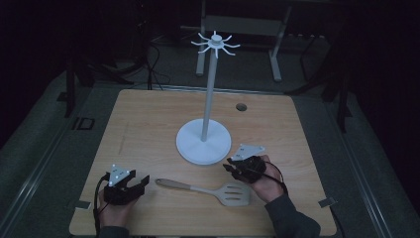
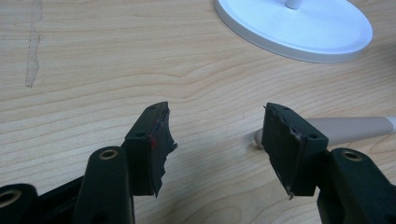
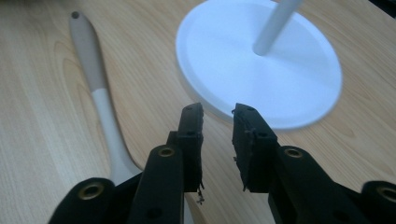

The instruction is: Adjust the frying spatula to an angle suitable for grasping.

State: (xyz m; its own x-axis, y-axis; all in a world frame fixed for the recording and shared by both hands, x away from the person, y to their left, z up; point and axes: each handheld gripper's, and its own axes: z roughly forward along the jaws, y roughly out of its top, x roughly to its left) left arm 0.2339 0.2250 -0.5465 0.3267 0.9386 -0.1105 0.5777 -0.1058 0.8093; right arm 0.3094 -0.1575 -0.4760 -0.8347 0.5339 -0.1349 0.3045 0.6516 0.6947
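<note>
- Spatula (image 1: 205, 189) lies flat on the table (image 1: 148, 119) between both hands, long axis running left-right, handle end toward the left gripper (image 1: 141, 182), slotted head toward the right gripper (image 1: 232, 168).
- Left gripper: jaws wide apart, empty; handle tip just beside its right jaw, nearer of the two.
- Right gripper: jaws nearly together, nothing between them, raised above the spatula near the stand base (image 1: 203, 141).
- Open room left and front; stand base crowds the right side.
</note>
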